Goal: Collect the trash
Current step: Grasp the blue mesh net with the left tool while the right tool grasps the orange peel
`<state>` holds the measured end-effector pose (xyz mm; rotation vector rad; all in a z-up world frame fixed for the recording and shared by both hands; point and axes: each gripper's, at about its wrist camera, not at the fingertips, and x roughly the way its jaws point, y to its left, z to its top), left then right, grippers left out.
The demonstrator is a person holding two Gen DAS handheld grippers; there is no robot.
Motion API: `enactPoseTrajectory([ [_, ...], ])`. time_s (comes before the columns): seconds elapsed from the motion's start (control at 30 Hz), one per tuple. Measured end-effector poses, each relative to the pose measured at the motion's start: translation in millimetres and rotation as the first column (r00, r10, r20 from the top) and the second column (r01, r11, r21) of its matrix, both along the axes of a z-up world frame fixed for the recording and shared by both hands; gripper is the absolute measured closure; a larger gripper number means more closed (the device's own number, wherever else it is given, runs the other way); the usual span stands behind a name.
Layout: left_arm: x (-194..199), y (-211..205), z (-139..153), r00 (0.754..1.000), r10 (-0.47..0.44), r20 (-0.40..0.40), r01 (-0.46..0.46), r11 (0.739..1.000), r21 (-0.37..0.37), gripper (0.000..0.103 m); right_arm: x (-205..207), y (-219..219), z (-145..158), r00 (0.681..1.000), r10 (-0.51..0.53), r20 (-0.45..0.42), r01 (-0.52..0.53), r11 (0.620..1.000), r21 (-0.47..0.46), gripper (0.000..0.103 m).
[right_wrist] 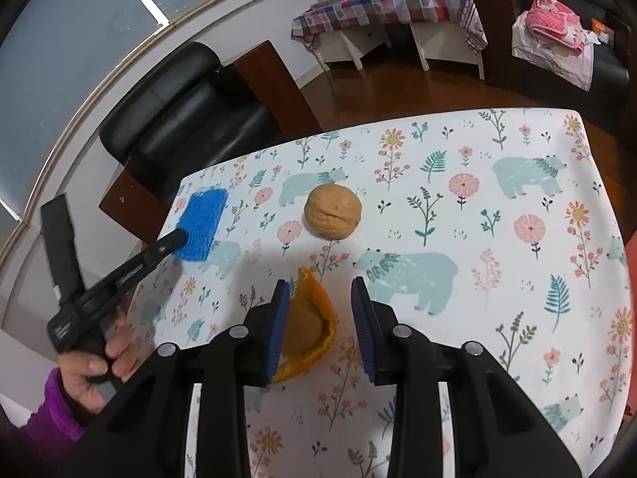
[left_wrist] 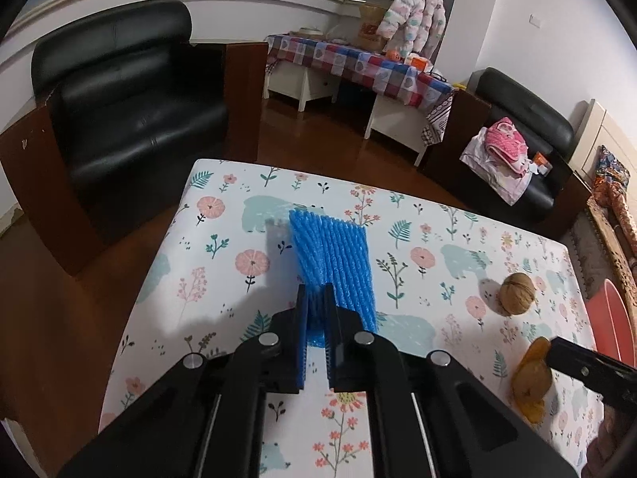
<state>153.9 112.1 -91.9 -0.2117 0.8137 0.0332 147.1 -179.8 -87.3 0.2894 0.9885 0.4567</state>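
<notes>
Left wrist view shows the left gripper (left_wrist: 316, 290) clamped on the near end of a blue foam net sleeve (left_wrist: 338, 255), which lies flat on the worktop (left_wrist: 223, 279) with its floral and bear cloth. A walnut (left_wrist: 516, 292) sits well to the right of the sleeve. From the right wrist view, the right gripper (right_wrist: 320, 290) has its fingers apart, an orange peel (right_wrist: 308, 326) lying between them and touching the left finger pad (right_wrist: 278, 318). The walnut rests just beyond the peel. A black armchair (right_wrist: 187, 111) stands past the worktop's far edge.
</notes>
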Motion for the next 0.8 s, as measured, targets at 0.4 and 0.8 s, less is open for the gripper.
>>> enactPoseTrajectory([
  [0.4, -32.4, 2.6, 23.7, 0.998, -0.026, 0.06, 0.03, 0.997, -0.066, 0.097, -5.1, 6.1, 7.4, 1.0, 0.016, -0.004, -0.016, 1.0, 0.003, 0.096],
  [0.8, -69.8, -9.3, 52.7, 0.989, -0.085, 0.119, 0.097, 0.991, -0.092, 0.097, -45.2, -3.3, 52.8, 0.988, -0.007, 0.153, 0.014, 0.999, -0.044, 0.097],
])
